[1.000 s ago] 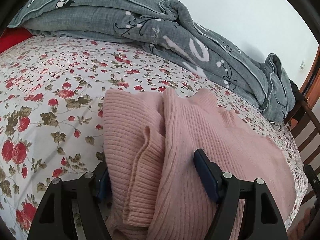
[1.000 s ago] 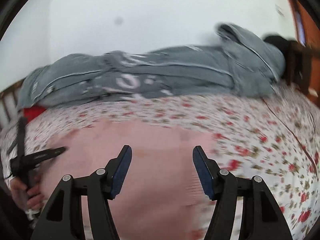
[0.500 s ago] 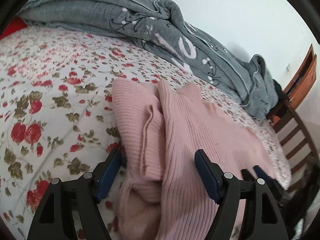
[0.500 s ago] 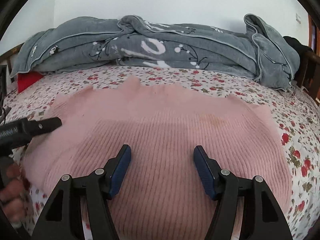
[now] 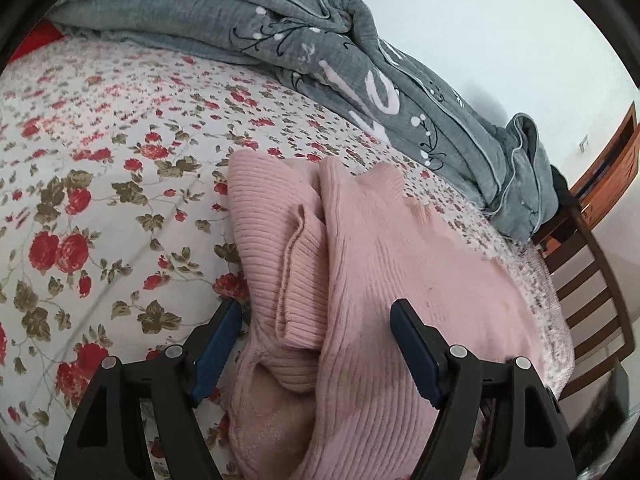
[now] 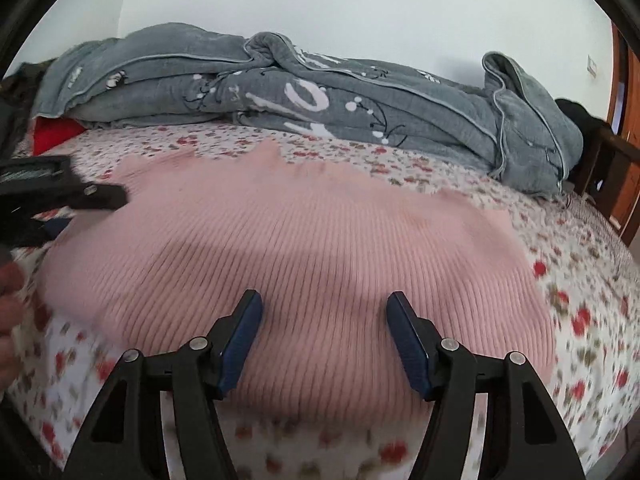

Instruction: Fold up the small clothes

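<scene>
A pink ribbed sweater (image 6: 304,240) lies spread flat on the flowered bedsheet (image 6: 580,248). At its left end a sleeve (image 5: 296,280) is folded in over the body (image 5: 400,264). My left gripper (image 5: 316,332) hovers open over that folded end, its blue pads (image 5: 216,344) wide apart with cloth below them but not pinched. My right gripper (image 6: 324,328) stands open just above the sweater's near hem. The left gripper (image 6: 80,196) also shows at the left edge of the right wrist view, held by a hand (image 6: 10,300).
A rumpled grey quilt (image 6: 320,100) runs along the far side of the bed against the white wall. A red cloth (image 6: 52,134) peeks out at its left end. A wooden bed frame (image 5: 592,280) with slats stands at the right edge.
The right gripper came down and forward over the sweater. The left gripper shifted a little along the folded end, its pads now both clear of the cloth.
</scene>
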Available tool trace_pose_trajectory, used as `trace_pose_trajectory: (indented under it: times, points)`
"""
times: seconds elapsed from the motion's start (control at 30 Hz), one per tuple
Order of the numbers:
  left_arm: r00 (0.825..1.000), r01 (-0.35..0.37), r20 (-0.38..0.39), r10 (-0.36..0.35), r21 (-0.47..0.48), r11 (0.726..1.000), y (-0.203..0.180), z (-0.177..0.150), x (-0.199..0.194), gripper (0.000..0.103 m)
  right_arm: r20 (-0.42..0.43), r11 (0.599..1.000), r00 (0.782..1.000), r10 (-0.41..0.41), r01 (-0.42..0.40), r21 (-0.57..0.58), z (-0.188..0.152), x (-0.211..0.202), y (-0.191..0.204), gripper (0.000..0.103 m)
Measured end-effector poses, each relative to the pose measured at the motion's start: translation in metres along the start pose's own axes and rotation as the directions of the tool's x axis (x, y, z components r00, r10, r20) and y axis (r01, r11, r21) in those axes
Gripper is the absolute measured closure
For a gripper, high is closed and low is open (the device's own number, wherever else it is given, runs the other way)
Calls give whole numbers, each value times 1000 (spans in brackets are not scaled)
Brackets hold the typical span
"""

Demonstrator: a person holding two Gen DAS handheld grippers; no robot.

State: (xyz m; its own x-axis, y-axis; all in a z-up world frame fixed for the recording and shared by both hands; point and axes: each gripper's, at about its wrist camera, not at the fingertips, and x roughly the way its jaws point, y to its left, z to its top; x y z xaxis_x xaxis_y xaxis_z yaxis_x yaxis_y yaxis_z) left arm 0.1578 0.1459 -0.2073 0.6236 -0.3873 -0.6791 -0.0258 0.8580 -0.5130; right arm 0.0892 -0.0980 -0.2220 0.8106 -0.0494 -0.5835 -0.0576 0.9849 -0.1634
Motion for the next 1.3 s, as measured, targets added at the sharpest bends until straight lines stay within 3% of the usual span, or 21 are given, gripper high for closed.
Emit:
trace_pose_trajectory:
  times: [0.17,0.3,0.4,0.53,0.67,0.83,0.93,1.0,1.13,1.3]
  points:
    - [997,61,-48,-62,-16,998,5,4,5,29,-43,999,999,24,-22,49,21,20,-4,37]
    - [996,43,-81,-39,42,998,-1,6,11,34,-26,1000,1000,4,-4,8,6,10,-1,37]
    - [995,29,-98,-25,44,999,-2,10,16,43,-40,1000,999,11,-11,2,-8,-5,-1,37]
    - [991,35,-128,-37,-20,999,0,20,24,69,-17,1000,1000,8,-8,-7,-19,-8,1,37]
    - [982,29,-186,-45,-88,996,-2,30,21,78,-47,1000,999,19,-18,23,-14,-2,-2,36]
    - [981,29,-192,-42,-67,997,-33,47,5,79,-69,999,996,48,-49,-15,-10,-1,-2,34]
    - [983,52,-176,-56,-23,998,-60,56,-6,79,-95,989,985,146,-147,-1,-6,-11,-19,34]
    - [984,43,-173,-43,-5,999,-78,61,-9,79,-69,983,981,182,-179,39,-3,-26,-42,34]
    - [983,37,-183,-33,15,999,-121,66,-9,79,6,984,990,140,-140,105,-2,-55,-89,34]
    - [978,25,-207,-10,71,997,-184,59,5,80,-6,968,997,71,-68,242,-13,-67,-159,34]
